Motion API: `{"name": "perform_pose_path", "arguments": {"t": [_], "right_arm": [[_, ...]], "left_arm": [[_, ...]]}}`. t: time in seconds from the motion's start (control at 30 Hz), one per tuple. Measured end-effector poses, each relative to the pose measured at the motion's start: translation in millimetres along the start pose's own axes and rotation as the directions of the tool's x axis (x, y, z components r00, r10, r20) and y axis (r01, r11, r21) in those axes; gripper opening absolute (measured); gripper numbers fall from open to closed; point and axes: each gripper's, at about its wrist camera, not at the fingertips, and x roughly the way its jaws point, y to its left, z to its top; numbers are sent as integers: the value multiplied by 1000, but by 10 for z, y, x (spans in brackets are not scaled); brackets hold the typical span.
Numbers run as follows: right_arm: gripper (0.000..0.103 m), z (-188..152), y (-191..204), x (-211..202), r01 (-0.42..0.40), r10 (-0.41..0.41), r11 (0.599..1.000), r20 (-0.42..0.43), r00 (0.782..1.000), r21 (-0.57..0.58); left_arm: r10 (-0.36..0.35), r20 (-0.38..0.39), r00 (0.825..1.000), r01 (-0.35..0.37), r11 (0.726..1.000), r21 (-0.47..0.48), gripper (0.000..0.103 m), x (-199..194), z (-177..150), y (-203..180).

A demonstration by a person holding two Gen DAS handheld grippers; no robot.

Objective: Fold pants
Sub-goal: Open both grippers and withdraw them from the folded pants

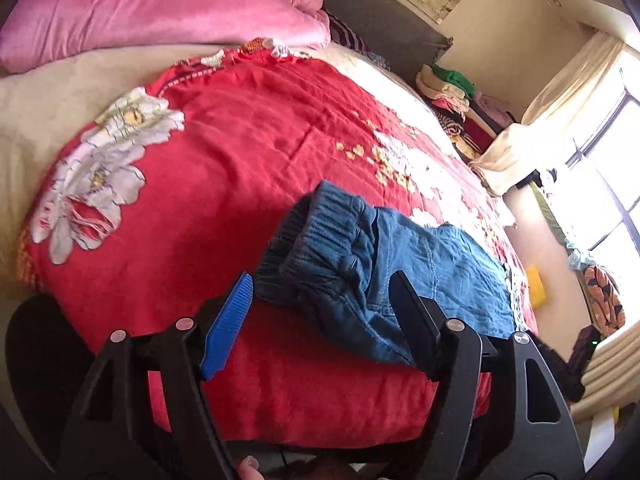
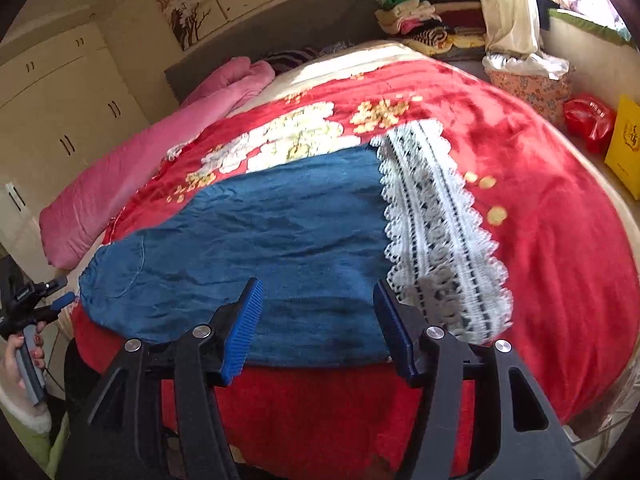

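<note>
Blue denim pants (image 2: 272, 232) lie flat across a red flowered blanket (image 2: 560, 240) on the bed, folded lengthwise. Their gathered elastic waistband (image 1: 316, 240) shows in the left wrist view, just beyond my left gripper (image 1: 320, 280). That gripper stands open, its blue pad (image 1: 228, 328) clear of the cloth. The white lace hem (image 2: 436, 232) is at the other end. My right gripper (image 2: 318, 286) hovers open over the near edge of the pants beside the lace, nothing pinched between its pads. At the far left of the right wrist view, a hand (image 2: 20, 356) holds the left gripper.
A pink quilt (image 1: 160, 8) lies rolled along the bed's far side by the grey headboard (image 2: 280, 36). Folded clothes (image 2: 424, 16) are stacked by the window. A red bag (image 2: 588, 120) and a yellow bag (image 2: 624, 148) sit off the bed's right side. White wardrobes (image 2: 68, 92) stand behind.
</note>
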Motion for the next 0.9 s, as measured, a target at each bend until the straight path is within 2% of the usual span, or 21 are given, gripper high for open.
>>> {"name": "perform_pose_path", "arguments": {"t": [0.07, 0.2, 0.33, 0.43, 0.53, 0.6, 0.67, 0.8, 0.9], "right_arm": [[57, -76, 15, 147, 36, -36, 999, -33, 999, -9], [57, -127, 90, 155, 76, -77, 995, -15, 997, -58], [57, -133, 52, 121, 59, -59, 998, -12, 998, -32], [58, -161, 15, 41, 34, -34, 999, 1, 999, -15], [62, -200, 0, -84, 14, -14, 1000, 28, 1000, -4], [69, -229, -10, -173, -4, 3, 1000, 40, 999, 2], [71, -247, -24, -248, -3, 2, 1000, 46, 999, 14], [72, -276, -69, -367, -9, 6, 999, 62, 998, 48], [76, -282, -117, -421, 21, -25, 998, 65, 998, 62]], "left_arm": [[7, 21, 1000, -7, 999, 35, 65, -74, 33, -109], [-1, 43, 999, -5, 989, 148, 75, -63, 69, -515], [-18, -20, 1000, 22, 963, 269, 78, 312, 52, -1010], [1, -74, 997, 23, 943, 332, 81, 655, -24, -1223], [79, -94, 992, -37, 920, 389, 85, 947, -145, -1259], [131, -105, 986, -77, 908, 411, 87, 1074, -216, -1195], [171, -125, 977, -105, 904, 415, 87, 1170, -265, -1080], [199, -136, 970, -116, 880, 460, 87, 1254, -362, -1005], [189, -131, 973, -109, 880, 463, 87, 1295, -395, -964]]}}
